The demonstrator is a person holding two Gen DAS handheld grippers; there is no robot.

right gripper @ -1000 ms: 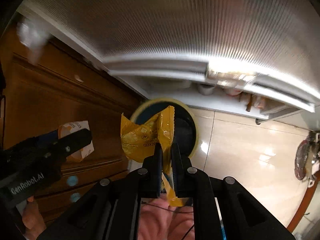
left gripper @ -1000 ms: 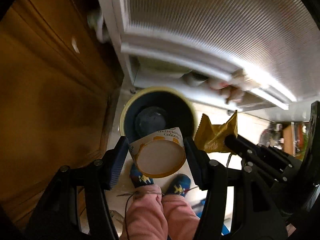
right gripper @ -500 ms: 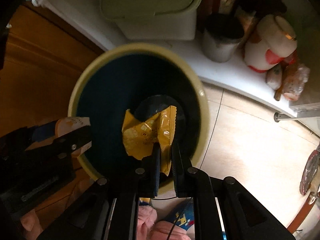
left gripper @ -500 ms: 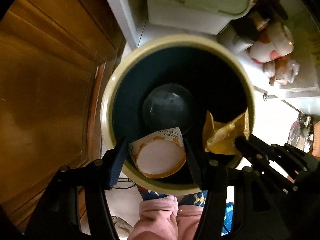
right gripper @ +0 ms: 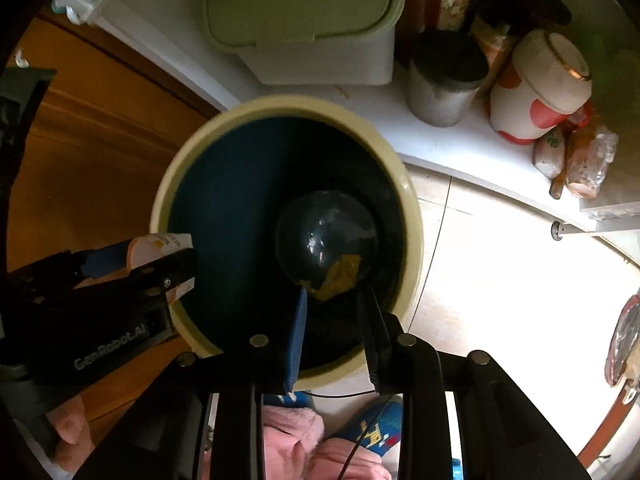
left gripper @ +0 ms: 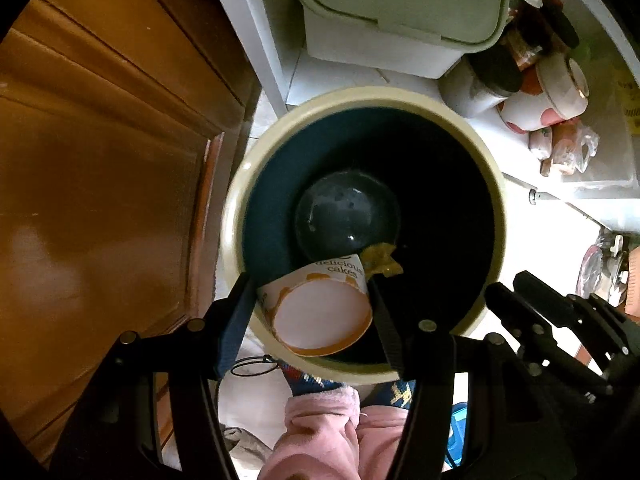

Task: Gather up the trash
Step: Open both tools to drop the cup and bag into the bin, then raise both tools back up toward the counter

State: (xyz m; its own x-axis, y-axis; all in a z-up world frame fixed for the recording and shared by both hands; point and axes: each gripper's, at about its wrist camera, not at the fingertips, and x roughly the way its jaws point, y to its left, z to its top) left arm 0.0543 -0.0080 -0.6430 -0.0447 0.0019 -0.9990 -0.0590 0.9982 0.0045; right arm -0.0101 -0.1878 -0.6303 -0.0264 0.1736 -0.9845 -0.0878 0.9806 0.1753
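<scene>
A round bin point(left gripper: 236, 216) with a cream rim and dark blue inside stands on the floor below both grippers; it also shows in the right wrist view point(right gripper: 412, 208). My left gripper point(left gripper: 312, 304) is shut on a white and orange paper cake cup point(left gripper: 320, 312), held over the bin's near rim. The cup also shows in the right wrist view point(right gripper: 158, 248). My right gripper point(right gripper: 332, 300) is open and empty over the bin. A yellow wrapper point(right gripper: 340, 276) lies loose deep inside the bin, also in the left wrist view point(left gripper: 380, 260).
A wooden cabinet door point(left gripper: 100, 180) stands left of the bin. A white shelf behind holds a lidded green and white box point(right gripper: 304, 12), a metal can point(right gripper: 444, 80) and a red-spotted jar point(right gripper: 536, 84). Pale floor tiles point(right gripper: 500, 280) lie right. My slippered feet point(right gripper: 376, 428) are below.
My right gripper has opened and the yellow wrapper has dropped into the bin. Both grippers came down closer over the bin. The left gripper still holds the cup.
</scene>
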